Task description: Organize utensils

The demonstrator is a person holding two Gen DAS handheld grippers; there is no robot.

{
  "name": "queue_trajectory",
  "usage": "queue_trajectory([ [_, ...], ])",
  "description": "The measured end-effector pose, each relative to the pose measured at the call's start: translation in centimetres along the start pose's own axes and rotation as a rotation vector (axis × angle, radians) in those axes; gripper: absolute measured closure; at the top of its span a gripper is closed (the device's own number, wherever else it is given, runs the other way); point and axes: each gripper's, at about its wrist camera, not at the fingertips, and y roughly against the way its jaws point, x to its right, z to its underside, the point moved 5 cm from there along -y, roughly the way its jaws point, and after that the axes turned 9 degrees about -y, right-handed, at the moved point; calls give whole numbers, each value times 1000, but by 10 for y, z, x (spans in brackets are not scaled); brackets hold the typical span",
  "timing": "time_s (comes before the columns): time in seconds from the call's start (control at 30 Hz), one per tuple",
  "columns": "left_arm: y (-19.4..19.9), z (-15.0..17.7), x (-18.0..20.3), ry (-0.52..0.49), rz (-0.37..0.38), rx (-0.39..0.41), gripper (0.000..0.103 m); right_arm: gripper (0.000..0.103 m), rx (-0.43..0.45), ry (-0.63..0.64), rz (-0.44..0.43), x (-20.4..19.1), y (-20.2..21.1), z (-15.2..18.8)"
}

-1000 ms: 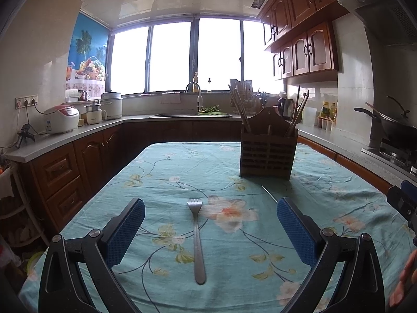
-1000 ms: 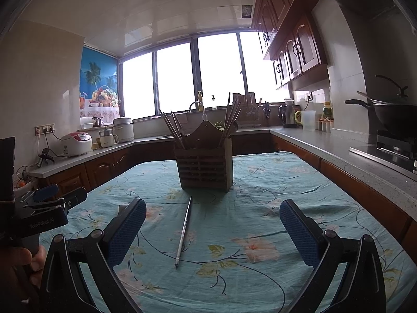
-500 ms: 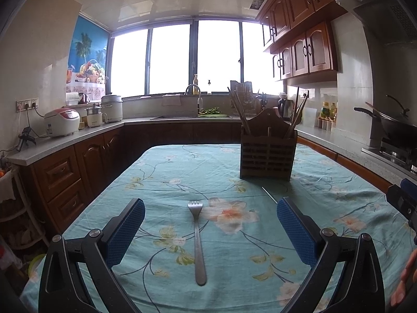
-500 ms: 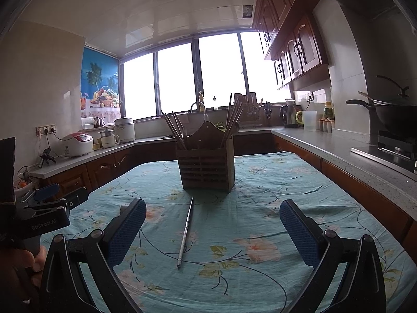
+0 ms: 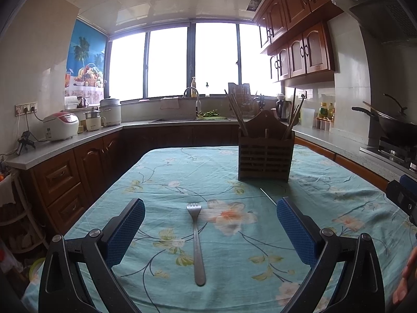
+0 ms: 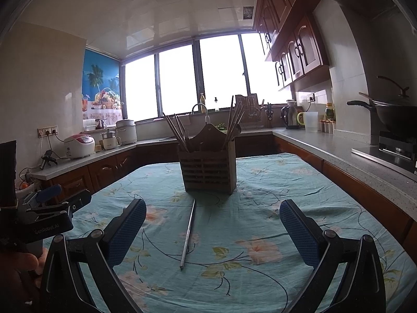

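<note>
Against the views of a second ago, little changes: we keep both tools wide open and empty, and each has eased only slightly nearer its utensil. We judge the pickup step not yet begun.

The left hand-held gripper (image 5: 211, 221) hovers above the bench (image 5: 161, 172) with the fork (image 5: 196, 242) lying flat between its fingers, tines pointing away. The right hand-held gripper (image 6: 213, 221) frames a single metal chopstick (image 6: 188, 234), which lies flat with its far end close to the wooden utensil holder (image 6: 208, 170).

The holder stands upright farther back on the bench, with chopsticks already leaning in its two outer compartments. These raised sticks are the likely obstruction during insertion. The floral cloth (image 6: 299, 190) is wrinkled, and both utensils lie flush on it, so we expect a low, careful pinch.
</note>
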Motion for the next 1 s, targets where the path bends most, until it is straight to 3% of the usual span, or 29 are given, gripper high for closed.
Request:
queue_trajectory([
  [1.0,0,-3,13,-7,10,-14,1,0,-16,-10,-10,0,-4,-3],
])
